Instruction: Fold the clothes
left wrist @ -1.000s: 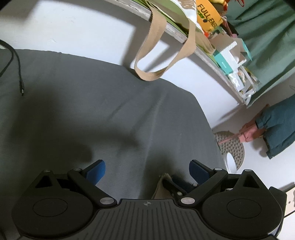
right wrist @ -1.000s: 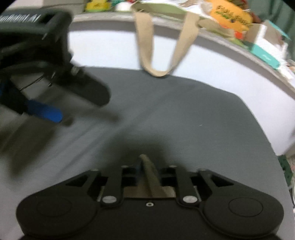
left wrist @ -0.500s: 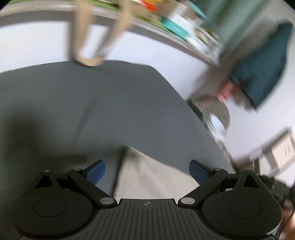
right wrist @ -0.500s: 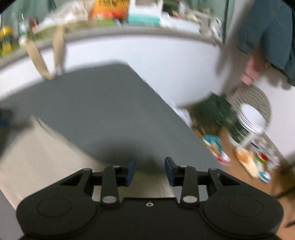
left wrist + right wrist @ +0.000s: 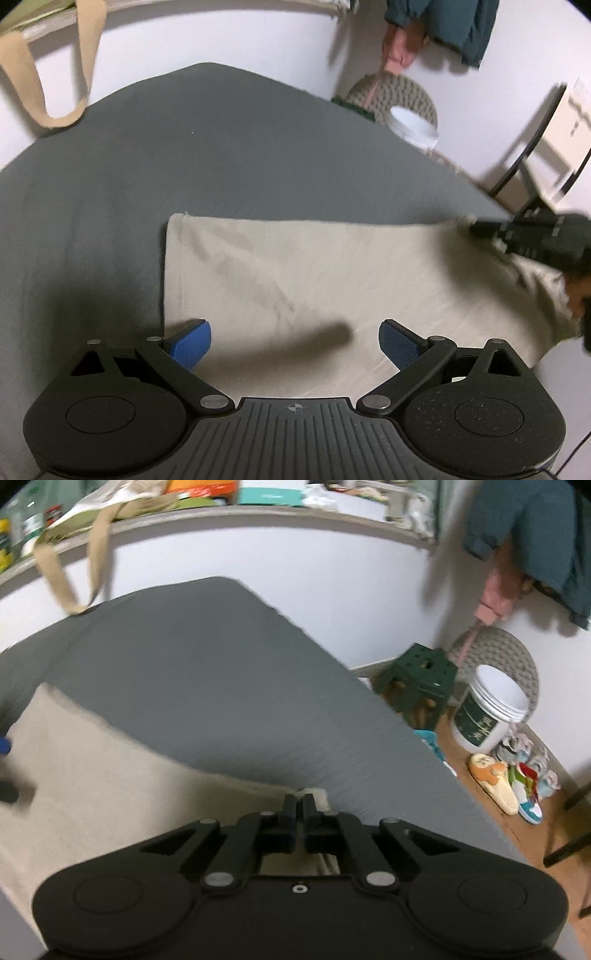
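We have the beige garment (image 5: 314, 288) lying as a flat band across the near part of the grey bed (image 5: 184, 155), our right gripper (image 5: 299, 806) pinching its far right corner, our left gripper (image 5: 293, 341) spread wide above its near edge – folded already or awaiting another fold, we cannot tell.

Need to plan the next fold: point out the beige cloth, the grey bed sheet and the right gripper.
Beige cloth (image 5: 332, 273), left wrist view, middle of its flat panel.
Grey bed sheet (image 5: 207, 664), right wrist view, bare stretch.
Right gripper (image 5: 299, 805), right wrist view, between closed fingertips.
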Action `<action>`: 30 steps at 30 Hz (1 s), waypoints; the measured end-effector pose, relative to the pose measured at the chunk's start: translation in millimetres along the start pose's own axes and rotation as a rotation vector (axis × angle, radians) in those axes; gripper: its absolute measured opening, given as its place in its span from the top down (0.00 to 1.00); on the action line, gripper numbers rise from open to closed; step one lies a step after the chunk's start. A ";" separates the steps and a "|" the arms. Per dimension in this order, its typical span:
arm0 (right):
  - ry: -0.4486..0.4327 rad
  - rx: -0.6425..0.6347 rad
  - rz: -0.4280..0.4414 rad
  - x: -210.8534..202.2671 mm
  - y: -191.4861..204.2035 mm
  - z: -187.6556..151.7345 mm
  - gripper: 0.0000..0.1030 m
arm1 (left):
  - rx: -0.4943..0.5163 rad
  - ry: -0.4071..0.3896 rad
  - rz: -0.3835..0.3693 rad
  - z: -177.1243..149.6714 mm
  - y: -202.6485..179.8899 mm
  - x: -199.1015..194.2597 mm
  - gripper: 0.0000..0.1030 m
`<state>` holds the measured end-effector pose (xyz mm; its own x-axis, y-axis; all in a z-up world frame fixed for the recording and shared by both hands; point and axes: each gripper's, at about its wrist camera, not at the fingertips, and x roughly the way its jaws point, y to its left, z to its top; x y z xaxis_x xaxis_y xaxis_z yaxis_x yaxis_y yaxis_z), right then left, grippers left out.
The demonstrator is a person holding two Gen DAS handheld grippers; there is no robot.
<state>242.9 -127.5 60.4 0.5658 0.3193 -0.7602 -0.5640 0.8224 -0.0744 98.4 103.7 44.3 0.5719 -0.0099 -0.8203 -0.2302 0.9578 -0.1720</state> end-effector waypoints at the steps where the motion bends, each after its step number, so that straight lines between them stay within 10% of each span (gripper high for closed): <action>1: 0.003 0.014 -0.004 3.4 -2.4 1.2 0.97 | 0.017 0.002 0.013 -0.4 -2.0 0.8 0.05; 15: -0.062 0.063 -0.017 -16.2 -6.2 10.0 0.88 | 0.263 0.029 0.170 -12.2 -30.8 6.0 0.02; 22: -0.192 -0.019 0.022 -106.4 -3.3 -14.3 0.60 | 0.282 0.001 0.203 -12.0 -29.1 -7.5 0.02; 30: -0.118 -0.410 -0.043 -169.9 38.8 -95.8 0.46 | 0.243 -0.108 0.047 -8.2 -45.6 -37.7 0.02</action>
<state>67.3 -194.9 124.9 0.6456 0.3604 -0.6732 -0.7175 0.5882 -0.3732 80.9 58.1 78.6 0.6489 0.0545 -0.7589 -0.0704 0.9975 0.0114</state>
